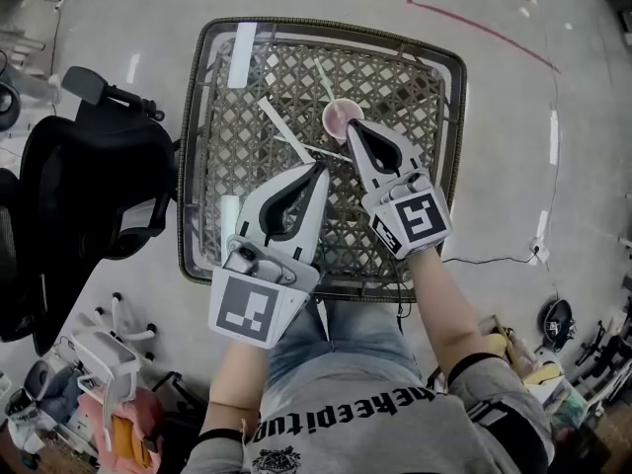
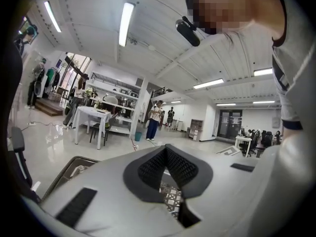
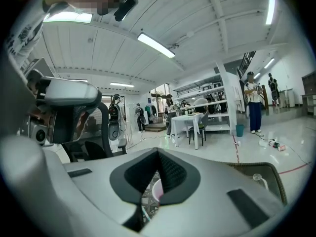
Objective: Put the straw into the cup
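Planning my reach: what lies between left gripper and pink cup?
Head view: a thin white straw crosses between left gripper and round pink cup.

you stand over a square wicker table [image 1: 193,166]. a black office chair [image 1: 84,181] sits just left of it. beyond, a red line [image 1: 474,23] crosses the floor [image 1: 128,28]. farther off, a person [image 2: 154,120] stands near a white table [image 2: 91,112].

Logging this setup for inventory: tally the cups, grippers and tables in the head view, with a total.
Cup: 1
Grippers: 2 (left gripper, right gripper)
Table: 1
Total: 4
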### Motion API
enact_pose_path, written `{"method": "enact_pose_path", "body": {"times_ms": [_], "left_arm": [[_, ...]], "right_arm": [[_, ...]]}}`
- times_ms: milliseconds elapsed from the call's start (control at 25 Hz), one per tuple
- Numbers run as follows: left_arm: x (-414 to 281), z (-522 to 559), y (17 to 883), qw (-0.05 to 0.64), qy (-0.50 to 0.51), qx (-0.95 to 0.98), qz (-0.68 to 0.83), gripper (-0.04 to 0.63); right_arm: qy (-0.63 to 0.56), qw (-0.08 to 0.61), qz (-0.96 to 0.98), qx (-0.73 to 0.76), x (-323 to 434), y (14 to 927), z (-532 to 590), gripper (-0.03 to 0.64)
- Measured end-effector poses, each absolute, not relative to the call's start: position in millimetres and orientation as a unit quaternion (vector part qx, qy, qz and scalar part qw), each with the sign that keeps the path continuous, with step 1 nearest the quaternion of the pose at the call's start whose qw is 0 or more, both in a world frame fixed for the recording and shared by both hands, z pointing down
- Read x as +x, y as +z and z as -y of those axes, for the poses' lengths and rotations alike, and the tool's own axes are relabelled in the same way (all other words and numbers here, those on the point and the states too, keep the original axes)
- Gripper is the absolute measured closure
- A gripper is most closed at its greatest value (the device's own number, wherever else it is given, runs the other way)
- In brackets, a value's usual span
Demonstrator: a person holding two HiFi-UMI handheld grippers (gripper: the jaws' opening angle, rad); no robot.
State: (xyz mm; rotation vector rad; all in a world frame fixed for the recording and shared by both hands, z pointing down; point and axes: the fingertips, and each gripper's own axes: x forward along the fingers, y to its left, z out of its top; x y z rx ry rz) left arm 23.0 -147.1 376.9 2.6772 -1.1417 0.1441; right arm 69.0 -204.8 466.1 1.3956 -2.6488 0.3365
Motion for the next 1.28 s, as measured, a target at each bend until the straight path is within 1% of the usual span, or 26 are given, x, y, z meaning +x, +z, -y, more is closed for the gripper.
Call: {"method": "enact_pose_path", "body": {"times_ms": [360, 520, 800, 1280], "left_arm": [[20.9, 129.9, 347.0, 0.102, 0.056, 0.931, 0.347, 0.565], [20.7, 127.6, 320.7, 0.081, 0.007, 0.938, 0.338, 0.565], [22.3, 112.2, 305.9, 0.074, 0.021, 0.952, 0.295, 0.565], [21.2, 90.4, 282.7, 0.052, 0.022, 0.973, 0.225, 0.565]], "right_arm": [[0.116, 0.047, 0.871, 0.474, 60.3, 416.0, 167.6, 0.618], [0.114, 0.041, 0.867, 0.483, 58.2, 396.0, 151.7, 0.618], [0.109, 0.01, 0.857, 0.503, 56.2, 352.7, 128.2, 0.618], [0.078, -0.001, 0.84, 0.537, 45.9, 302.0, 88.1, 0.618]]}}
